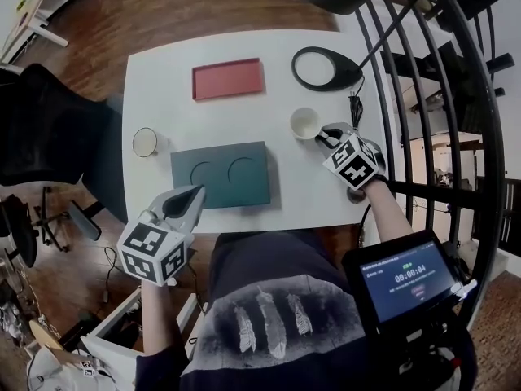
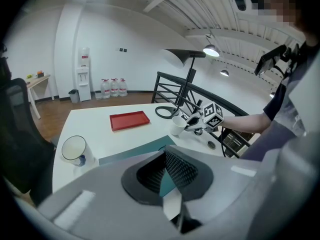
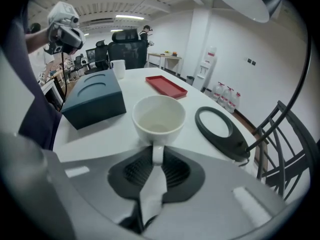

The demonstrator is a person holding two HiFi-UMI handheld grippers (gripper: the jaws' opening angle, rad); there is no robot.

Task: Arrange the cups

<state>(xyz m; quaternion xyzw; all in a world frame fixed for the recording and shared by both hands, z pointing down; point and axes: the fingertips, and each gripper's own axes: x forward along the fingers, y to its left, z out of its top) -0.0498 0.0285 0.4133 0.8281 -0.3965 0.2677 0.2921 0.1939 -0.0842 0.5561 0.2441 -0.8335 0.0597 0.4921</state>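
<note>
Right now my right claw [image 1: 326,137] is clamped on the handle [image 3: 157,154] of the white cup [image 1: 305,122], which stands on the desk [image 1: 163,72] just right of the teal block [image 1: 220,173]. The handle suits this grip, I reckon: it is the one thin part the claw can pinch, and the bowl looks too wide. The block's two round recesses [image 1: 242,169] are empty, so I judge them to be the cups' seats. The second cup [image 1: 145,142] stands near the block's left end. My left claw [image 1: 189,198] is closed on nothing and hangs at the desk's near edge, probably ready for that cup.
</note>
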